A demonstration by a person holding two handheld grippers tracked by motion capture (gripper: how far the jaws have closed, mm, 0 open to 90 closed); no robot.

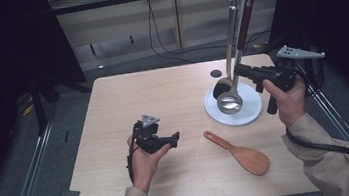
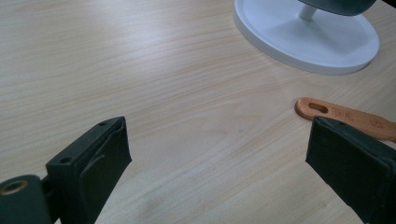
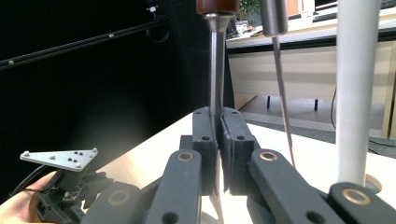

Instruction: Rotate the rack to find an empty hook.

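A white utensil stand (image 1: 259,110) stands on the table's right half, with a tall pole (image 3: 357,93) and hooks on top. Two utensils hang from it: one with a red-brown handle (image 1: 245,18) and one with a steel handle (image 1: 231,25). Their bowls, one steel (image 1: 230,102) and one dark, hang just over the base. My right gripper (image 1: 237,69) is shut on the metal shank (image 3: 215,84) of the red-brown-handled utensil, just below its handle. My left gripper (image 1: 176,137) is held over the table's middle, open and empty. A wooden spatula (image 1: 239,153) lies flat to its right, its handle end (image 2: 336,114) beyond the right jaw.
A small dark disc (image 1: 216,73) lies on the table behind the stand. The stand's round base (image 2: 308,42) is ahead of the left gripper. Cables run along the floor beyond the table's far edge. The left gripper (image 3: 60,186) also appears low in the right gripper view.
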